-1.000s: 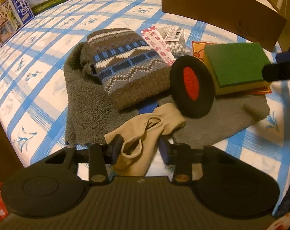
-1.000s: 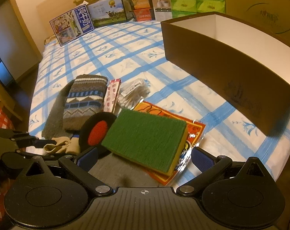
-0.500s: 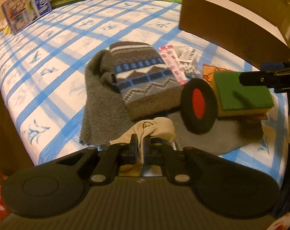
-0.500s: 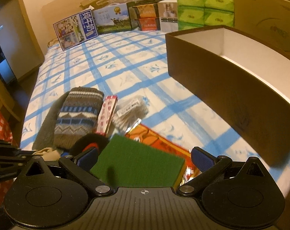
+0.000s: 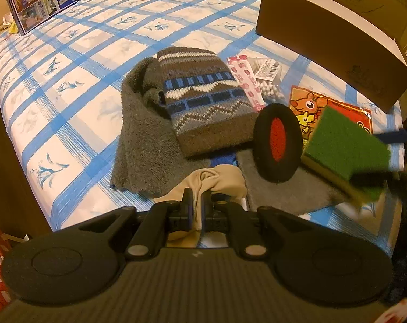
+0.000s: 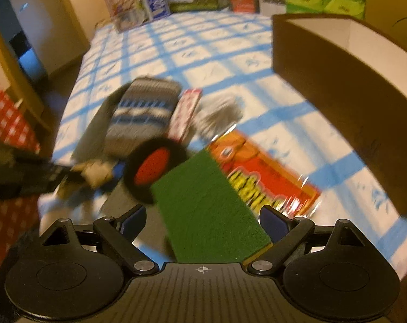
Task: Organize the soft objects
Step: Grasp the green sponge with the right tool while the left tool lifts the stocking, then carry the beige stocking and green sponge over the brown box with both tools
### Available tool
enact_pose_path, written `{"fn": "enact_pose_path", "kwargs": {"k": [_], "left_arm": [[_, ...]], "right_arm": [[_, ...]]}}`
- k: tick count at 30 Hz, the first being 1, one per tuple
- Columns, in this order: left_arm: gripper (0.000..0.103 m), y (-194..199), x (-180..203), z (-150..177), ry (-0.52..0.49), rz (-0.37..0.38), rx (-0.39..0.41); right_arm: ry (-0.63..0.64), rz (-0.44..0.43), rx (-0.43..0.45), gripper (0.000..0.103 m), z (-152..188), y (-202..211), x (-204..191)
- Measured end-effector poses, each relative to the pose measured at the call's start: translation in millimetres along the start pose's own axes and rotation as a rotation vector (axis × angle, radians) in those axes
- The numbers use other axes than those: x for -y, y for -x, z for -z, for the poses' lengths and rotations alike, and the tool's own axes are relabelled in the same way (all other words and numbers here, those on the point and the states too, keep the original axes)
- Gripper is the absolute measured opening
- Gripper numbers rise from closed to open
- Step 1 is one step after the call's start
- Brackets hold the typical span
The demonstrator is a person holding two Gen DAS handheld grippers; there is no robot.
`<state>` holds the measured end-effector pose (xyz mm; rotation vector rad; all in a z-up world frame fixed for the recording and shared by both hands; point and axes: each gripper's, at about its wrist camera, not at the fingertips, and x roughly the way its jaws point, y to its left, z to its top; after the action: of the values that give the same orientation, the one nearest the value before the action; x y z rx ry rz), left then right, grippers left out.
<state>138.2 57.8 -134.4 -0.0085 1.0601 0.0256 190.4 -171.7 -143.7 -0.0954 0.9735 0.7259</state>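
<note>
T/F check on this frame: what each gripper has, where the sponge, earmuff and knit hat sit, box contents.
1. The left gripper has its jaws shut on the beige sock. True.
2. The green-topped yellow sponge lies inside the brown cardboard box. False: it sits between the right gripper's jaws.
3. The black round earmuff with a red centre stands on edge beside the brown-and-blue patterned knit hat. True.
4. The knit hat rests on bare bedsheet. False: it lies on a grey fuzzy towel.
</note>
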Motion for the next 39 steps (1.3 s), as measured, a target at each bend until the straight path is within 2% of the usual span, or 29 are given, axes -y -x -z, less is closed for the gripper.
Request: {"fn": "enact_pose_path", "kwargs": {"k": [2, 6, 11, 13, 15, 26, 30, 39], "left_arm": [[0.006, 0, 0, 0, 0.003, 0.005, -0.003], [0.006, 1, 2, 1, 0.004, 0.010, -0.005], [0.006, 2, 4, 0, 0.002, 0.013, 0.000], [0.006, 2, 4, 0, 0.002, 0.013, 0.000], [0.006, 2, 4, 0, 0.003, 0.011, -0.003], [0.006, 13, 8, -4, -0.009, 0.013, 0.023], [0.006, 23, 12, -10, -0.023, 0.018, 0.047], [0.006, 40, 36, -35, -0.089, 0.051, 0.100]], "right_arm": [[0.020, 0.006, -0.022, 0.091, 8, 4, -12], [0.037, 0.061, 0.003, 0.091, 11, 10, -25], [0.098, 0.140, -0.006, 0.091, 5, -7, -35], [0.142, 0.174, -0.011, 0.089, 5, -14, -38], [0.185, 0.190, -0.013, 0.077, 5, -20, -42], [0.283, 0.254, -0.023, 0.073, 13, -27, -48], [0.249, 0.265, 0.000, 0.072, 8, -15, -47], [0.033, 0.248, 0.030, 0.072, -9, 29, -26]]}}
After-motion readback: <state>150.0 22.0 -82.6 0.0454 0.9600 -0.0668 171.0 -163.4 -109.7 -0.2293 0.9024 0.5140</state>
